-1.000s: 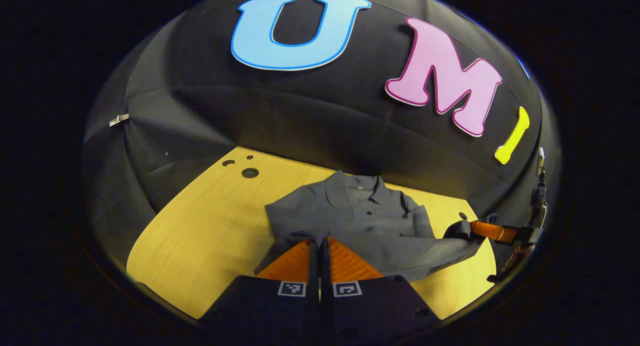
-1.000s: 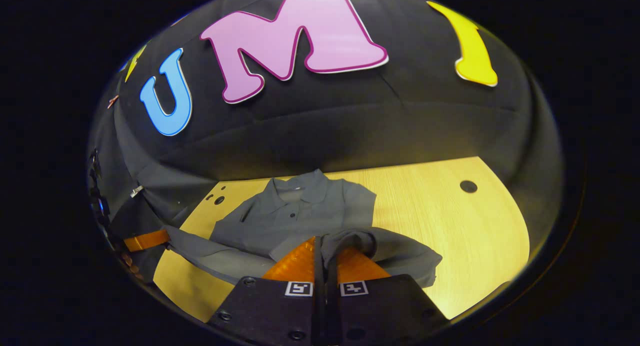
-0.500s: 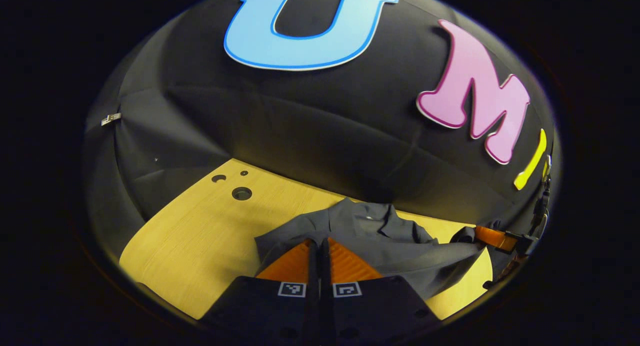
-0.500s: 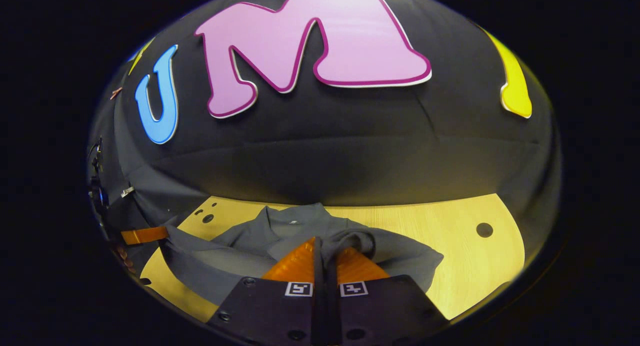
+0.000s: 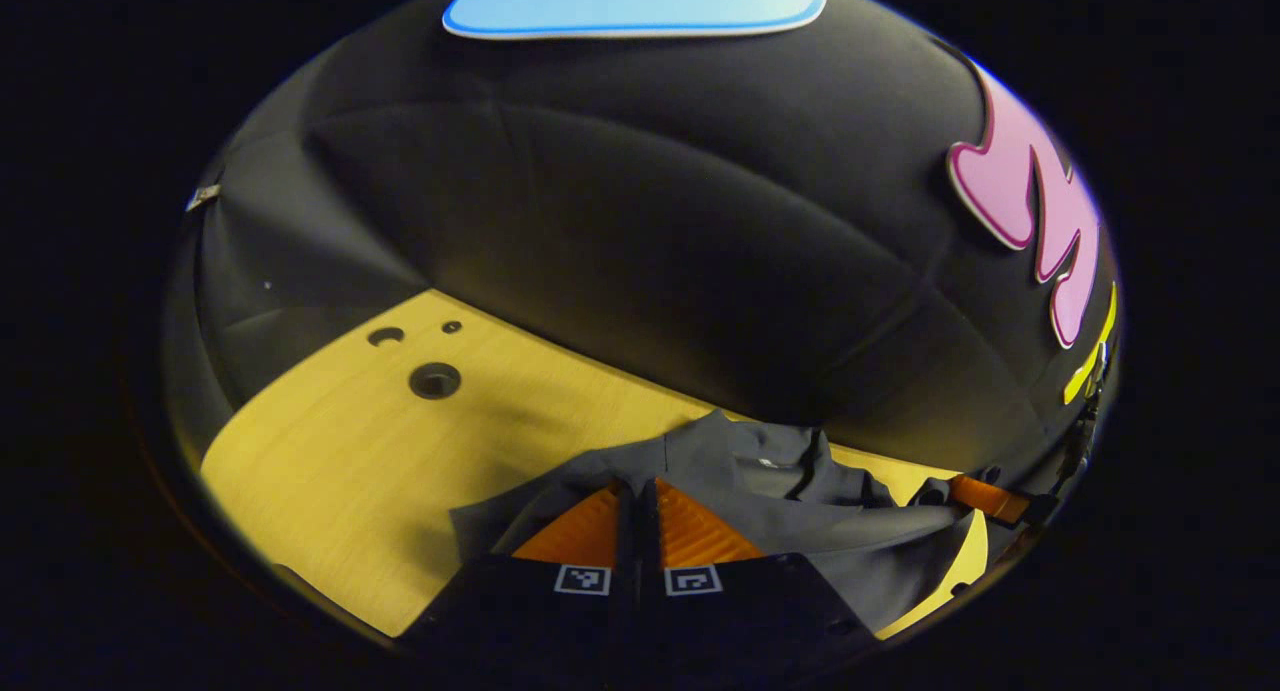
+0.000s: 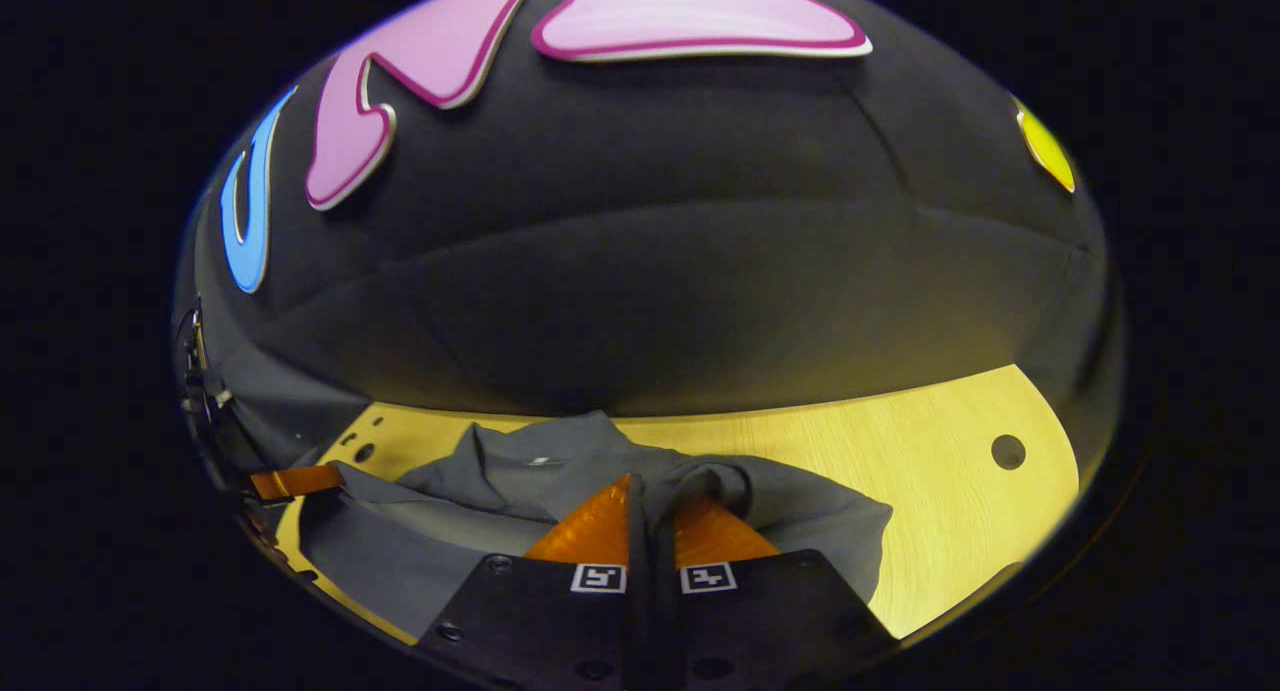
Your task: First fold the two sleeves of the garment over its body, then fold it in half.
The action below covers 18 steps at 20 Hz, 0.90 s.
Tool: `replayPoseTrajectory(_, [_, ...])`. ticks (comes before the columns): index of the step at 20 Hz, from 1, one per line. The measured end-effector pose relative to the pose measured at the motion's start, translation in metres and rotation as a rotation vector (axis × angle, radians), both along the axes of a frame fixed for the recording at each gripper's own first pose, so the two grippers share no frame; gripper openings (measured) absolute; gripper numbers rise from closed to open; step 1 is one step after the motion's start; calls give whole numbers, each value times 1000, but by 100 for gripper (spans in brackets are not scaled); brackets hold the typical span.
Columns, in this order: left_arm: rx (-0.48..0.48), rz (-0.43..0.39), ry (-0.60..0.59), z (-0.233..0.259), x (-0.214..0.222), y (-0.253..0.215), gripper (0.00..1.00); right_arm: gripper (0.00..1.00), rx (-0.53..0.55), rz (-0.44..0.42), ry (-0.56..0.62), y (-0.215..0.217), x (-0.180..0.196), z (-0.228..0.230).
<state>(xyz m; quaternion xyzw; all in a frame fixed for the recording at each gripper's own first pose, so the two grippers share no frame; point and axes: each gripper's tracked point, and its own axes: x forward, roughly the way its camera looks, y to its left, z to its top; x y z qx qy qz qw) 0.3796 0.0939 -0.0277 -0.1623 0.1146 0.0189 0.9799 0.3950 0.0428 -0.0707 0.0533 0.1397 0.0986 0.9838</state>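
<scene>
You're working in dim light; the wooden table (image 5: 330, 451) is the brightest area, lit from above; the wall cloth (image 6: 650, 271) goes near black with soft folds. Your grey shirt (image 6: 480, 491) reads low-contrast; its folds are hard to separate. There's a soft shadow on the table beside the shirt in the left gripper view; strong fisheye bending at edges; slight blur on table holes (image 5: 434, 380).

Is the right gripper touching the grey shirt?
Touching. In the right gripper view, the right gripper has its fingers closed with a fold of the grey polo shirt pinched between them.
</scene>
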Motion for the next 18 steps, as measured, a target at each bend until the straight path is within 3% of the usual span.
replayPoseTrajectory(3, [27,19,20,-13,10,5,6,5,23,-13,52,1,4,-18])
replayPoseTrajectory(5, [58,42,24,-12,9,12,10,14,13,-9,47,-1,5,-18])
replayPoseTrajectory(6, [68,44,25,-12,9,13,13,6,-2,-6,43,-1,3,-18])
replayPoseTrajectory(7, [73,36,26,-10,6,10,9,6,-15,0,40,0,1,-18])
replayPoseTrajectory(8, [79,29,25,-6,2,9,25,19,-26,10,38,3,-4,-14])
replayPoseTrajectory(10, [85,16,19,3,-8,6,30,45,-37,25,28,8,-13,-8])
replayPoseTrajectory(11, [84,2,11,11,-15,1,53,63,-39,25,19,9,-17,-3])
replayPoseTrajectory(13, [97,-39,-27,30,-32,-11,70,100,-41,15,-3,7,-31,9])
replayPoseTrajectory(16, [162,-38,-100,55,-67,-13,97,99,-66,5,-46,3,-64,28])
replayPoseTrajectory(18, [189,-51,-154,71,-98,-18,96,99,-87,-7,-90,0,-93,41])
